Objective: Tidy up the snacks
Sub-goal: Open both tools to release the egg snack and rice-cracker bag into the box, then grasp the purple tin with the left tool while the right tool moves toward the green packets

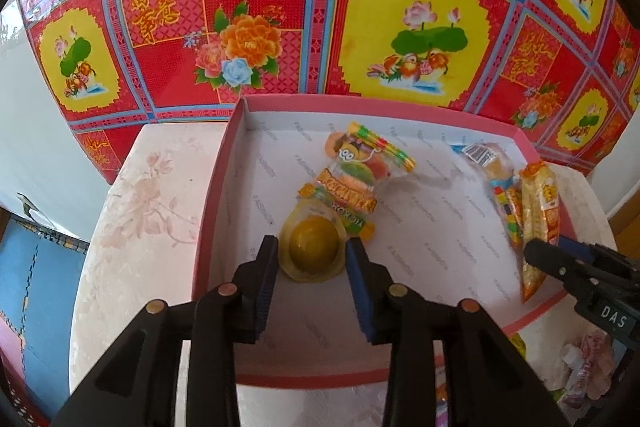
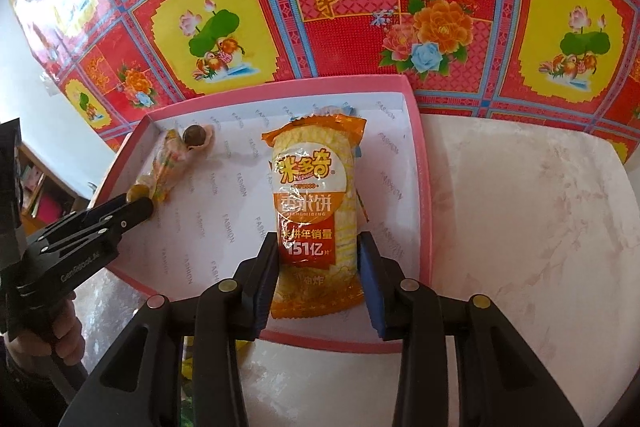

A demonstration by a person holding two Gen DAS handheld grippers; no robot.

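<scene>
Jelly cup [image 1: 313, 242], yellow-orange, lies between the pads of the left hand-held gripper [image 1: 313, 250]; jaws narrowly parted, pads at the cup's rim on both sides, but a firm pinch can't be confirmed. Cup rests on the floor of the pink-rimmed cardboard box [image 1: 212, 195].

Right hand-held gripper [image 2: 319, 259] straddles the rice cracker pack [image 2: 316, 215], orange and white. Left pad looks against the wrapper, right pad shows a slight gap, so contact but no clear clamp. Pack lies flat in the box, lengthwise along the jaws.

Box sits on a pale marbled table [image 2: 532, 227]. Also in it: a burger gummy pack [image 1: 352, 183] just behind the jelly cup, touching it, and a clear-wrapped snack with barcode [image 1: 486, 159] at the far right, beside the cracker pack. Red floral cloth [image 1: 260, 7] behind.
</scene>
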